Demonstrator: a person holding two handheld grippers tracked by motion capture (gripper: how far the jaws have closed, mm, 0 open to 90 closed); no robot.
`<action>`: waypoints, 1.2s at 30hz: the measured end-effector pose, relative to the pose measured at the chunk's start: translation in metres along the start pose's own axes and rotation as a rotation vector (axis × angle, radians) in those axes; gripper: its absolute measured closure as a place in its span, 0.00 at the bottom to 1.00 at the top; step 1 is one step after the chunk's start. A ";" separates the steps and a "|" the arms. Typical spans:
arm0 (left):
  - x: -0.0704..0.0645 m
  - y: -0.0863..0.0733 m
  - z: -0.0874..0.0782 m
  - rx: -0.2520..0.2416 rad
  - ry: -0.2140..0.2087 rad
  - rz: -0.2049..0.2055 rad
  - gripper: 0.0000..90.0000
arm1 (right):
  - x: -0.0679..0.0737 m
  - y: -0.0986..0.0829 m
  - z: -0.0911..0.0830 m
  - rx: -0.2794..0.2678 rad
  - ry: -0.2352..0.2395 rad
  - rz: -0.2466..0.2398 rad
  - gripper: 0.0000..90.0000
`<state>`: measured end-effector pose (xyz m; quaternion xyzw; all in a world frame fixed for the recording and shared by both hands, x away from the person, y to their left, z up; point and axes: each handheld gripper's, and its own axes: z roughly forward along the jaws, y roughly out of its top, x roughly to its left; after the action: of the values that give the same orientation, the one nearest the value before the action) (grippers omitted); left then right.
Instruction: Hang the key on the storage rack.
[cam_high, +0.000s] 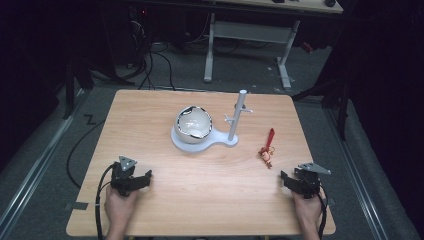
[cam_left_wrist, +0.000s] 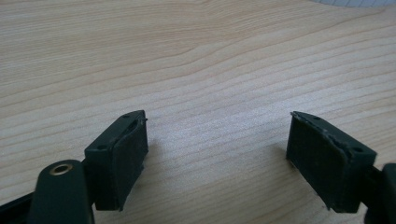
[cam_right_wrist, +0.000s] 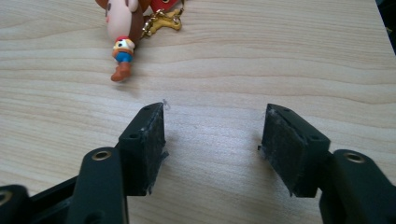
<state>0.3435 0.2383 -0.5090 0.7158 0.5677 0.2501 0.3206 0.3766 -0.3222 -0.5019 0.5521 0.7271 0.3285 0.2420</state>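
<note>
Apparently idle: right hand-held gripper (cam_right_wrist: 212, 144) wide open, empty.

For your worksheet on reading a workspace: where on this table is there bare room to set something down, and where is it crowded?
Bare wood lies between the left gripper and right gripper, along the near edge, and across the table's left side. It is crowded mid-table at the back: the white bowl on its stand with the pegged post, and the figure keychain nearer the right gripper.
</note>
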 end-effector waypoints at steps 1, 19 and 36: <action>0.000 0.000 0.000 0.000 0.000 0.000 0.23 | 0.000 0.000 0.000 0.000 0.000 0.000 0.45; 0.000 0.000 0.000 0.000 -0.001 0.000 0.23 | 0.019 0.012 -0.005 -0.039 0.077 -0.060 0.54; 0.000 0.000 0.000 0.000 -0.003 0.000 0.23 | 0.029 0.029 0.006 -0.049 0.117 -0.046 0.57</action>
<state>0.3435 0.2385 -0.5090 0.7162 0.5673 0.2491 0.3212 0.3918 -0.2882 -0.4841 0.5090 0.7444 0.3720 0.2202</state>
